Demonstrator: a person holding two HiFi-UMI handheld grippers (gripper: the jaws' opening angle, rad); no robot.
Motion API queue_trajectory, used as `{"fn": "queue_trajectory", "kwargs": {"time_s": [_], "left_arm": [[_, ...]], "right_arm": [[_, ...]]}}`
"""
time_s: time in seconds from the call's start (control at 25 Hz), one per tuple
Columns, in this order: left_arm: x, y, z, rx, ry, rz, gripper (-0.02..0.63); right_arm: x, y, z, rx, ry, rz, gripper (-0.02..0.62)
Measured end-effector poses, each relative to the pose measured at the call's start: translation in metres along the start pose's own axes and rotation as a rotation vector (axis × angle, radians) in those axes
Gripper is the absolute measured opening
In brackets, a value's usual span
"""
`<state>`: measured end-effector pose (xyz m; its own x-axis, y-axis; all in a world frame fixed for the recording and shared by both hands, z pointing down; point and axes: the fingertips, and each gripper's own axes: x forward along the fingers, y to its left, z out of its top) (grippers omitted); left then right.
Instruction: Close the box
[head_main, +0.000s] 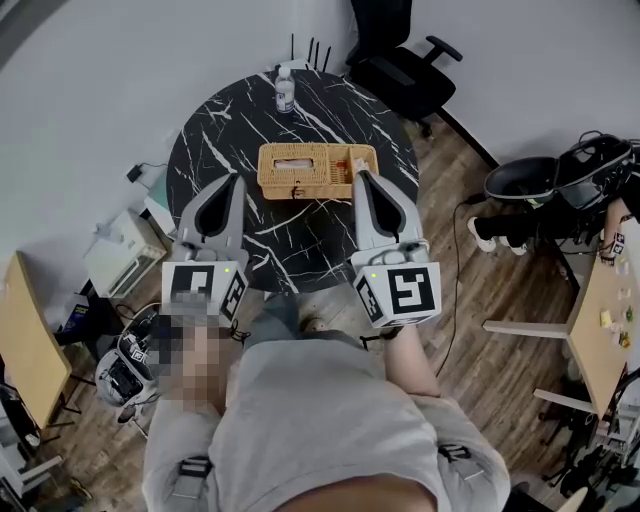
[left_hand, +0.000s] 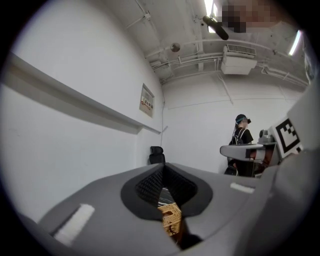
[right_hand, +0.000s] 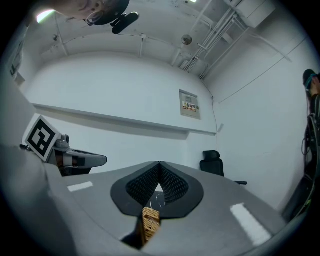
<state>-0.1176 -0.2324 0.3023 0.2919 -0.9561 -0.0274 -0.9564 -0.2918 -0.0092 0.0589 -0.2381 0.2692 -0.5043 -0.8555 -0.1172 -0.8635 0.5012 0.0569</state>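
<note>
A wicker box (head_main: 285, 183) sits mid-bench (head_main: 300, 240) toward the far edge, too small to tell whether its lid is down; the left gripper (head_main: 237, 181) and right gripper (head_main: 358, 176) hover above, both closed and empty.

Grey short-sleeved T-shirt (head_main: 320, 420); grey tapered left gripper (head_main: 237, 180) and right gripper (head_main: 358, 176), white marker cubes (head_main: 400, 292) (black squares, green dots).

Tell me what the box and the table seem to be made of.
Box: woven wicker or rattan, tan and matte, going by the basket-weave sides. Table: black marble or a marble-look laminate, smooth, with white veins; I cannot tell which.
</note>
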Motion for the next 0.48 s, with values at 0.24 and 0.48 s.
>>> {"fn": "queue_trajectory", "kwargs": {"time_s": [0.24,0.48], "left_arm": [[-0.01,-0.009,0.006,0.013,-0.039,0.014,0.058],[-0.017,-0.016,0.012,0.027,-0.067,0.019,0.058]], "right_arm": [[-0.016,-0.001,0.003,-0.011,-0.001,-0.011,0.003],[-0.029,-0.002,0.006,-0.012,-0.008,-0.023,0.003]]}}
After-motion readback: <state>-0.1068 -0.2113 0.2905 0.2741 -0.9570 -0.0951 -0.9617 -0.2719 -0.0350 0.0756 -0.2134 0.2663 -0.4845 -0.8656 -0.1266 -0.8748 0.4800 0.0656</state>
